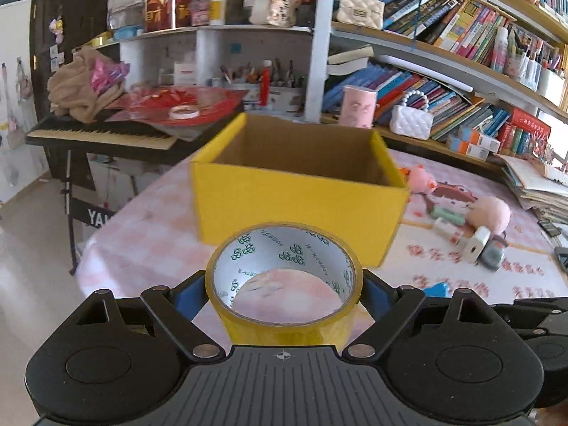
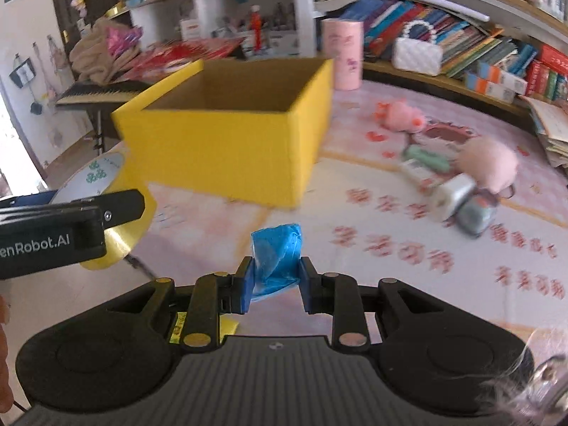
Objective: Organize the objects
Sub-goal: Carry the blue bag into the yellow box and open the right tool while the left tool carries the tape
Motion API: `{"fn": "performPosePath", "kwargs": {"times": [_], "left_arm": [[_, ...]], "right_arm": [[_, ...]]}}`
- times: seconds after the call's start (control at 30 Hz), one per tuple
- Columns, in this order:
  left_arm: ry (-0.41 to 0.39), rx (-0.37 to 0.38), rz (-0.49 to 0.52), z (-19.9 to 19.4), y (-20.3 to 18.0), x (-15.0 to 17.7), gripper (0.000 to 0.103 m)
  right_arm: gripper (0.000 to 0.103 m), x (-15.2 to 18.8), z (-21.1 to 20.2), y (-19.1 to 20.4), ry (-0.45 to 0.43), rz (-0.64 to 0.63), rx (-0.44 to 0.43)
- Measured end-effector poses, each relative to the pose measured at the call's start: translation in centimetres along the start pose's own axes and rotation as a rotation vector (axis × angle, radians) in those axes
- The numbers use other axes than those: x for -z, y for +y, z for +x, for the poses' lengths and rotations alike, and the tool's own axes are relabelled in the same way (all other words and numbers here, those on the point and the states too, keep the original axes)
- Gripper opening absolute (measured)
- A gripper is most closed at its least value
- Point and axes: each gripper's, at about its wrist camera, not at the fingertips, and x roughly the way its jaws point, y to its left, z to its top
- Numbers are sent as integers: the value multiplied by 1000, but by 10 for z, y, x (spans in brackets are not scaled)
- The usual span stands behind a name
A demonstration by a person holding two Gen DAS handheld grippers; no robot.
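My left gripper is shut on a yellow tape roll and holds it above the table in front of an open yellow box. The roll also shows in the right wrist view with the left gripper's arm across it. My right gripper is shut on a blue plastic roll, held above the table in front of the box. The box looks empty from here.
A pink patterned tablecloth covers the table. Right of the box lie pink plush toys, a green item and a white and grey device. A pink cylinder, bookshelves and a keyboard stand behind.
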Motion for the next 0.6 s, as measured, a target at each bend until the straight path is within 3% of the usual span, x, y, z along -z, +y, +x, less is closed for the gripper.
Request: {"fn": "performPosePath", "kwargs": {"times": [0.23,0.6], "left_arm": [[-18,-3,6,-21,47,4,89],[-49,34,-1,-35,76,7,89]], "right_arm": [[25,11,-5,63,-1,9,-5],[25,10,-16,98,-21,-2,28]]}}
